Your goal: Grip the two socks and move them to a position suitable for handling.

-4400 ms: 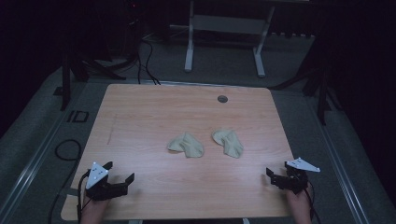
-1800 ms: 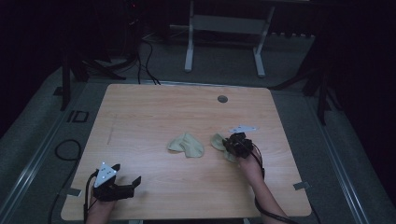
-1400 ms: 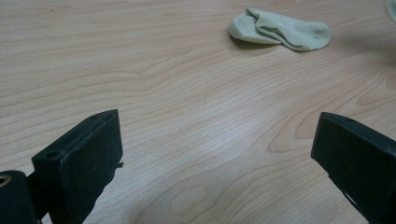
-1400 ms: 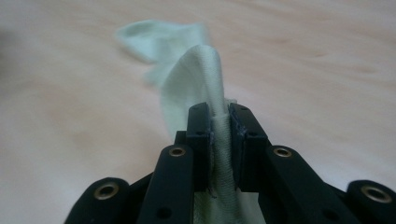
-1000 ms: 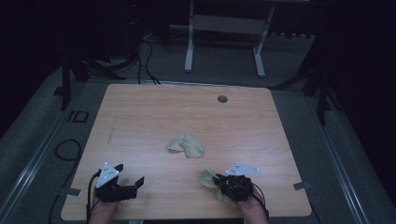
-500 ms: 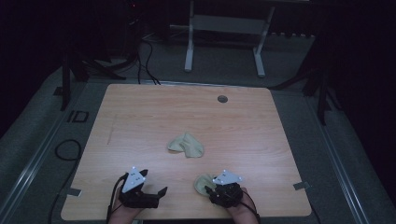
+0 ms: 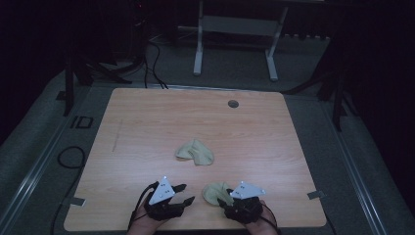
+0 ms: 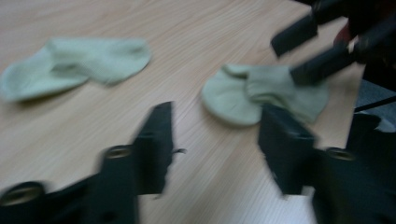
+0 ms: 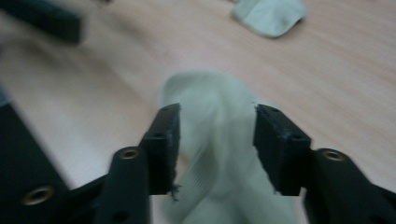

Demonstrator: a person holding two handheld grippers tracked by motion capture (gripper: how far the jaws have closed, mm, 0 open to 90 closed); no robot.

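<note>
Two pale green socks lie on the wooden table [image 7: 147, 122]. One sock [image 7: 195, 152] [image 8: 74, 65] [image 9: 271, 14] rests crumpled at the table's middle. The other sock [image 7: 214, 192] [image 8: 261, 93] [image 9: 215, 140] lies near the front edge. My right gripper [image 7: 224, 200] [image 9: 215, 135] stands open over this near sock, whose cloth lies between and under its jaws. My left gripper [image 7: 184, 193] [image 8: 215, 135] is open just left of that sock, pointing at it, with nothing between its jaws. In the left gripper view one finger of the right gripper [image 8: 322, 65] touches the sock's far edge.
A small round grommet [image 7: 233, 104] sits near the table's far edge. Dark floor with cables [image 7: 73, 156] and a white stand's legs [image 7: 235, 49] surround the table. Bare wood spreads across the left and far halves.
The right gripper took one sock from the middle right of the table and brought it to the front edge; its jaws are now apart. The left gripper moved right toward that sock.
</note>
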